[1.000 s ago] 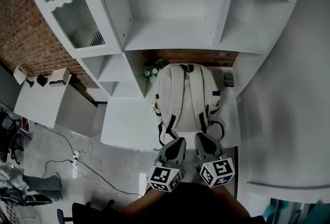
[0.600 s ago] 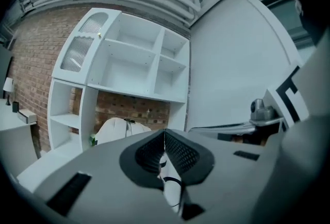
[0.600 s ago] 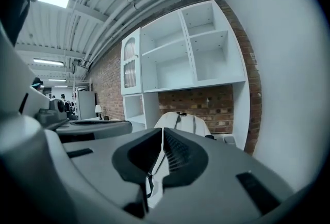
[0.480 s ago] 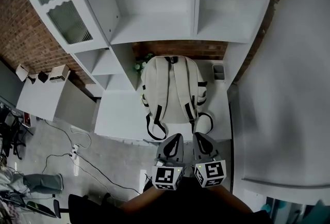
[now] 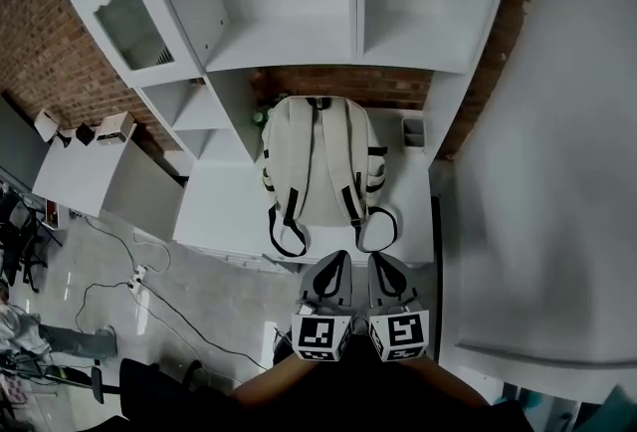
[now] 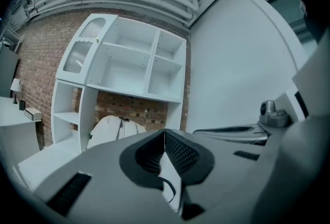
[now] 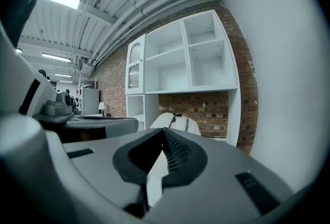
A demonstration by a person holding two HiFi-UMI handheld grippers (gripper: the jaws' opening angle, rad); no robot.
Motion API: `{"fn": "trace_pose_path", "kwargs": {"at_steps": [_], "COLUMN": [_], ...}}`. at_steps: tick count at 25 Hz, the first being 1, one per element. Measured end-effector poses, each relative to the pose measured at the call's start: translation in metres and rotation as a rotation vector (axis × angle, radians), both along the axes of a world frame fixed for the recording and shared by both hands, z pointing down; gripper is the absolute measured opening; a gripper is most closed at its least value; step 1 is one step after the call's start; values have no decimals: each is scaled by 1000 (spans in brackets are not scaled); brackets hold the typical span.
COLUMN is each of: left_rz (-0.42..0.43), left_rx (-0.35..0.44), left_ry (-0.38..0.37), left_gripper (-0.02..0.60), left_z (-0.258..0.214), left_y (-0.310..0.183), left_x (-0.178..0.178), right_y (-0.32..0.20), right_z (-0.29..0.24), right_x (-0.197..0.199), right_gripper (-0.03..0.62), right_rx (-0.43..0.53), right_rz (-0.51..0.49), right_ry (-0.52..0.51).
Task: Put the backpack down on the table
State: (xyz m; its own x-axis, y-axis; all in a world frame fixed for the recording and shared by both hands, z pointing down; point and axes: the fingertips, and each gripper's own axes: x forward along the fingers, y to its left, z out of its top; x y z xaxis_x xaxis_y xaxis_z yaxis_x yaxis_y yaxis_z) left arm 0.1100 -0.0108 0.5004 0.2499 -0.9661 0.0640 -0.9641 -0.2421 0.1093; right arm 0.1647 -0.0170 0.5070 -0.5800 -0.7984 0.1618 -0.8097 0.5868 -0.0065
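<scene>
- The backpack stands upright at the back of the white tabletop, in the nook under the shelf unit, with its strap side toward the person
- It appears to lean on the brick wall behind it, which would explain why it stands with nothing holding it
- Its strap loops lie slack on the tabletop near the front edge, so nothing pulls on them
- The left tool is clenched with nothing between its jaws, off the front edge and apart from the backpack
- The right tool, just beside it, has just closed the last bit, also on nothing
- Judged from this, the set-down looks done: both tools sit empty and clear of the load
</scene>
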Motion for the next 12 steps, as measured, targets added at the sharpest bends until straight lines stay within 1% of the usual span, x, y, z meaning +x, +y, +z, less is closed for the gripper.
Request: {"fn": "trace_pose_path", "kwargs": {"at_steps": [5, 8, 12], "left_rz": [-3, -15, 1], "left_rx": [-8, -20, -15], "left_ry": [-3, 14, -9], "left_gripper": [18, 18, 18], "left_z": [10, 18, 27], "left_y": [12, 21, 32], "left_x": [21, 25, 34], "right_y": [10, 21, 33], "right_z": [10, 18, 24], "right_x": [21, 30, 34], "right_gripper": [18, 18, 17], "right_rx": [-13, -33, -20], "right_rz": [9, 17, 16], "right_ry": [-7, -19, -9]}}
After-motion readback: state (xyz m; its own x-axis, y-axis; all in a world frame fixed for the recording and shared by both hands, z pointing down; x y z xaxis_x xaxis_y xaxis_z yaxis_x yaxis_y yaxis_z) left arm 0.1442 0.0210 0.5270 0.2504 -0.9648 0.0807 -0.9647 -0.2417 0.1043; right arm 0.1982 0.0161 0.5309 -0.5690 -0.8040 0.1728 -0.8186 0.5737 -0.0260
